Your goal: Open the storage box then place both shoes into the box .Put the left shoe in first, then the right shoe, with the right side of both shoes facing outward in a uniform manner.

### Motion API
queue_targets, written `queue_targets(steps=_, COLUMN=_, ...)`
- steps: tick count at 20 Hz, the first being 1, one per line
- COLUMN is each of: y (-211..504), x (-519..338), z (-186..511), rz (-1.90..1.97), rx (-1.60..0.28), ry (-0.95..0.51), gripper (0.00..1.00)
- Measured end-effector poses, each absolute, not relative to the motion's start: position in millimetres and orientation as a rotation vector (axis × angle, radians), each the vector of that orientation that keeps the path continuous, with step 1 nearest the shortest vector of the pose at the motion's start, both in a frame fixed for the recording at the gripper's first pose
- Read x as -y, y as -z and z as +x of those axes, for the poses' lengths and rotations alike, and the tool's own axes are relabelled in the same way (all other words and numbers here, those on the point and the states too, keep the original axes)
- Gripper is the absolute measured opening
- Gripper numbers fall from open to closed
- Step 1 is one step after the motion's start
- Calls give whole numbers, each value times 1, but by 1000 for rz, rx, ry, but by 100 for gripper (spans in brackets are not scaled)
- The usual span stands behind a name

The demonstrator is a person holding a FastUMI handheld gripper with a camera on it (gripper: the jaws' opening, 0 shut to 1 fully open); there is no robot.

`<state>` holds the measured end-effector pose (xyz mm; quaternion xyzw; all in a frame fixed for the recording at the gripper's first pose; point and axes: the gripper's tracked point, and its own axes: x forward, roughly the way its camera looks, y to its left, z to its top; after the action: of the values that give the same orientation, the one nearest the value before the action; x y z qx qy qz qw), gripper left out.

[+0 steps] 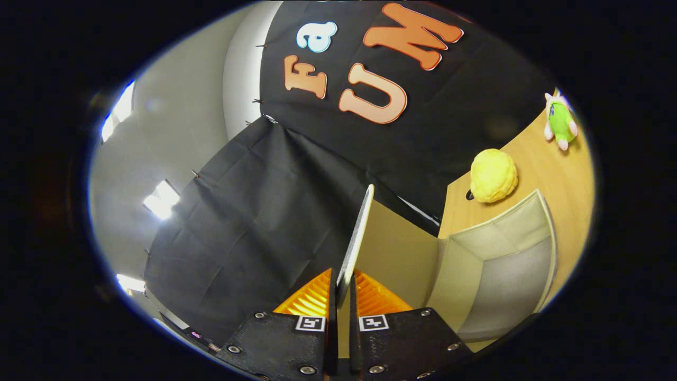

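Note:
My gripper (341, 288) is shut on the edge of the storage box's lid (358, 235), a thin pale flap standing edge-on between the two fingers. The lid is swung up, away from the box. To the right of the fingers the beige fabric storage box (497, 264) stands open, and its grey inner walls show. It rests on a wooden table (555, 174). The view is tilted steeply.
A yellow plush toy (493, 175) lies on the table just beyond the box. A green and pink plush figure (560, 121) sits farther back. The black cloth wall hangs behind the table, with ceiling lights off to the left.

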<state>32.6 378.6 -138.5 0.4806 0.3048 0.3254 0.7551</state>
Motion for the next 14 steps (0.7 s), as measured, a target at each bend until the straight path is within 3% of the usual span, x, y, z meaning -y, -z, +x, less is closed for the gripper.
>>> queue_targets(steps=7, y=151, x=-431, z=28, rz=1071, rx=-715, ry=-686, gripper=11)
queue_targets(steps=10, y=161, x=-444, z=24, rz=1079, rx=-789, ry=-674, gripper=20)
queue_targets(steps=14, y=180, x=-459, z=10, rz=1010, rx=-875, ry=-715, gripper=42)
